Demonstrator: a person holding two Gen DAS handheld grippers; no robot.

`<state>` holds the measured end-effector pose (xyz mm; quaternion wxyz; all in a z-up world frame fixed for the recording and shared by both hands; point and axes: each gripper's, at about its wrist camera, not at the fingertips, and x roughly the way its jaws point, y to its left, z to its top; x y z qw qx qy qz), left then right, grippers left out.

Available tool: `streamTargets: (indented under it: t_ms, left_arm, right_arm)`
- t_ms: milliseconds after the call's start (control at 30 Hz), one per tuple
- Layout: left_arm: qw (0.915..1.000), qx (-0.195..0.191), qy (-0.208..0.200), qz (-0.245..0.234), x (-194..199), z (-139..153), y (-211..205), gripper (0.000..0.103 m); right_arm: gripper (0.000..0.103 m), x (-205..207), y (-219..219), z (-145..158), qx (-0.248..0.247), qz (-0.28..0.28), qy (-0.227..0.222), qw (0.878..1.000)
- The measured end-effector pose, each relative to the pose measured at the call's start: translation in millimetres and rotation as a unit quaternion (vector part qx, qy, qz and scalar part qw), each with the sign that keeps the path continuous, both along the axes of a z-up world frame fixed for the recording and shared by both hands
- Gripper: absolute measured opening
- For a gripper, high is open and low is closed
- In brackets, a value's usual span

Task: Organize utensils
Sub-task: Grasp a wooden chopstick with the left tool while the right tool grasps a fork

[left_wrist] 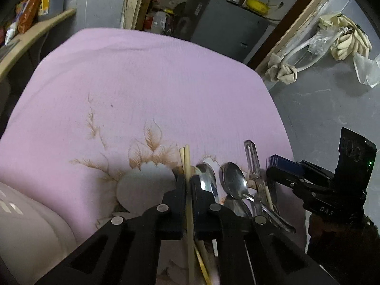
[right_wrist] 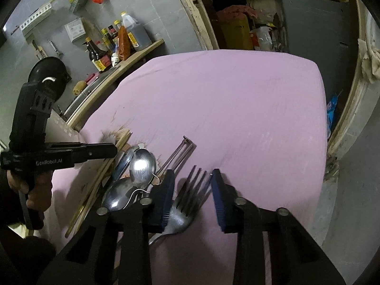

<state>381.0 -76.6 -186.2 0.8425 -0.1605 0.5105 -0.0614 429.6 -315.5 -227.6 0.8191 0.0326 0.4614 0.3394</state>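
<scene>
Left gripper (left_wrist: 188, 185), bottom centre of the left wrist view: jaws together, clamped on the pale chopsticks (left_wrist: 186, 156), whose tips poke out above the fingers. Right gripper (right_wrist: 191, 190), lower centre of the right wrist view: jaws apart with the fork (right_wrist: 187, 197) between them, tines up; the left blue pad (right_wrist: 166, 197) sits against the fork, the right pad is clear of it. Spoons (right_wrist: 140, 166) and a peeler (right_wrist: 180, 152) are piled just left of the fork on the pink cloth (right_wrist: 225, 106). A hand (right_wrist: 35, 187) grips the left tool's handle at the left edge.
</scene>
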Motion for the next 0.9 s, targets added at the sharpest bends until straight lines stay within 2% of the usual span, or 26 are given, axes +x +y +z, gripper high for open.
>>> streamTargets:
  t_ms: [167,433,667,900]
  left_arm:
    - [0.9999,-0.003,-0.005,0.009,-3.7,3.7,-3.9,0.005]
    - [0.999,-0.002,-0.043,0.006,-22.2,29.4,-5.4,0.005]
    - [0.9954,0.007,-0.094,0.019,-46.6,63.5,-3.0,0.005]
    - [0.9842,0.003,-0.165,0.063,-73.5,114.0,12.2,0.005]
  right_arm:
    - [0.007,-0.5,-12.3,-1.4,0.031,-0.025,0.027,0.999]
    - [0.004,-26.6,-25.6,20.7,0.032,-0.068,-0.006,0.997]
    - [0.003,-69.0,-25.6,75.0,-0.025,-0.115,-0.089,0.989]
    - [0.002,-110.9,-27.1,135.5,-0.069,-0.181,-0.172,0.966]
